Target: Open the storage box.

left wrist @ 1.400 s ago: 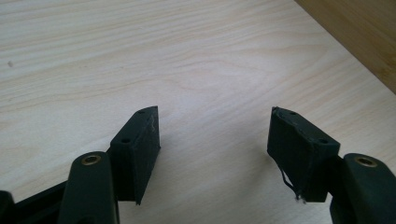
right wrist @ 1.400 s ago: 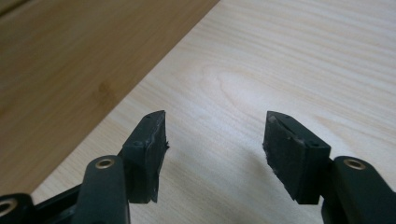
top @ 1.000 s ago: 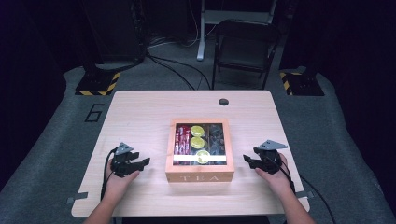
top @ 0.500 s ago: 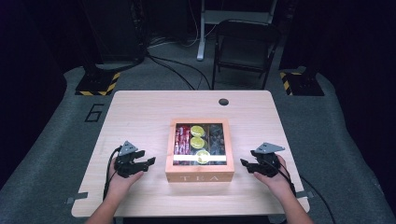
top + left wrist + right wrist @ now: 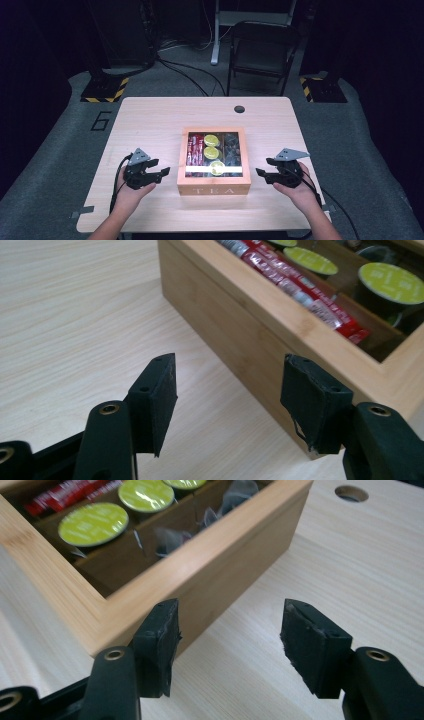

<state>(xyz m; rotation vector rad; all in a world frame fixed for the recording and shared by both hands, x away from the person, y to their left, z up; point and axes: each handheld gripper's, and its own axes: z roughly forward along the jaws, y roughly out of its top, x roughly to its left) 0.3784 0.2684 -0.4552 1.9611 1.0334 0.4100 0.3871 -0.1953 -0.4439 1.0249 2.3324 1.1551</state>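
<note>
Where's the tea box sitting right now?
In the high view the wooden tea box sits near the table's front edge, midway between the left gripper and right gripper, touching neither.

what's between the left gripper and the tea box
Nothing: in the high view only a short stretch of bare table separates the left gripper from the tea box.

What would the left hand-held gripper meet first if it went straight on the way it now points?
Probably the tea box: the left hand-held gripper, jaws open and empty, points at its wooden side wall near the front corner. Depth is unclear.
</note>
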